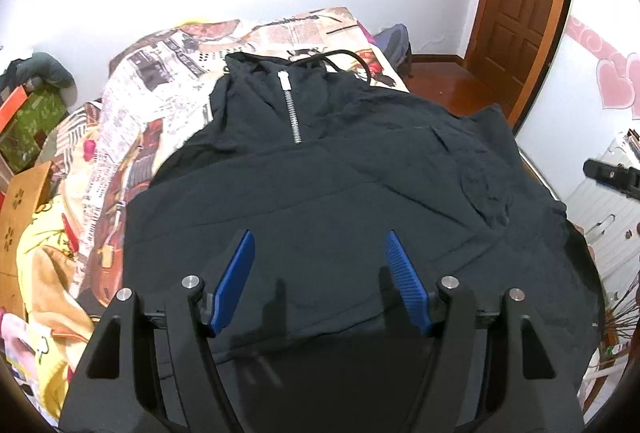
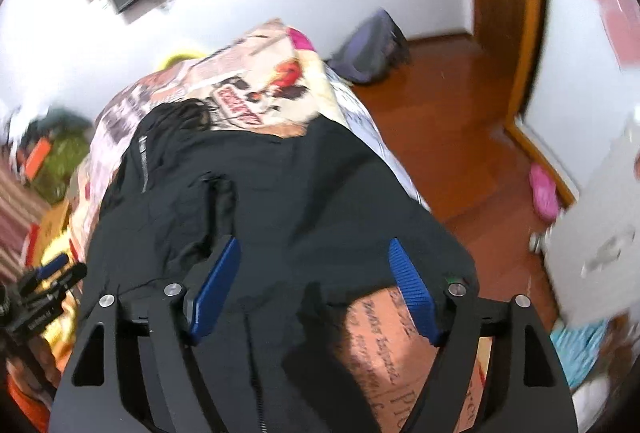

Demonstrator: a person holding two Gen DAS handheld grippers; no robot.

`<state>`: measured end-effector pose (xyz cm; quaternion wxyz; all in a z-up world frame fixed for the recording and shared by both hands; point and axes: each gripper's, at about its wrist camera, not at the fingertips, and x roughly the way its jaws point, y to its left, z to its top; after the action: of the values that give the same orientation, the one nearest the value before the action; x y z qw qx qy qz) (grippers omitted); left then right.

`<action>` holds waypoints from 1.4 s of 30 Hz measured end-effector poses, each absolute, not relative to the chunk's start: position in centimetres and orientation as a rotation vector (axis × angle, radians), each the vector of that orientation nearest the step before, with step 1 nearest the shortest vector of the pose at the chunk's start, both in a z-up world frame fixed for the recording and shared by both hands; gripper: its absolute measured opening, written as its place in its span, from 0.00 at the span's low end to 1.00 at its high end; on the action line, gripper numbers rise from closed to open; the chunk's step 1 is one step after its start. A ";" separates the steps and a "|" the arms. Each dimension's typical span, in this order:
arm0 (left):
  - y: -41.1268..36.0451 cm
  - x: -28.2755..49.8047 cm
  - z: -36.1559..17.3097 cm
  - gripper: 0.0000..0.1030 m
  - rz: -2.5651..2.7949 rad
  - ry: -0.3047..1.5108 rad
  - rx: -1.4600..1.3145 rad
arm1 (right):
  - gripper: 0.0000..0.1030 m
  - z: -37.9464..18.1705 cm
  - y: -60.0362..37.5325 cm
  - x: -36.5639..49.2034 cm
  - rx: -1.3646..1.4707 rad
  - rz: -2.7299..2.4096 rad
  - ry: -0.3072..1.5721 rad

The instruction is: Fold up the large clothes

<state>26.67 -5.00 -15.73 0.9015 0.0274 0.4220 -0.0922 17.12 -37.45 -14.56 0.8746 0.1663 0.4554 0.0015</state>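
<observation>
A large black garment [image 1: 340, 173] with a short silver zipper [image 1: 291, 109] and a black drawstring lies spread over the bed, neck at the far end. It also shows in the right wrist view [image 2: 288, 193]. My left gripper [image 1: 320, 245] is open and empty, hovering over the garment's near part. My right gripper [image 2: 312, 253] is open and empty above the garment's right near edge. The right gripper shows at the right edge of the left wrist view [image 1: 612, 173], and the left gripper at the left edge of the right wrist view [image 2: 44, 281].
The bed has a newspaper-print cover [image 1: 168, 73]. A wooden door [image 1: 520, 5] and wooden floor [image 2: 460, 137] lie to the right. A dark bag [image 2: 372, 41] sits on the floor by the wall. Boxes and clutter [image 1: 28, 121] stand at left. Pink slippers [image 2: 542, 193] lie on the floor.
</observation>
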 end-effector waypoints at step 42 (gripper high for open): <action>-5.3 26.1 -17.8 0.65 -0.188 0.935 0.055 | 0.09 -13.6 -41.8 20.3 0.484 -0.075 0.857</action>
<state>26.13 -5.33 -17.80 0.8881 0.0265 0.4499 -0.0903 20.27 -41.82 -13.64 0.8806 0.2322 0.4115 -0.0360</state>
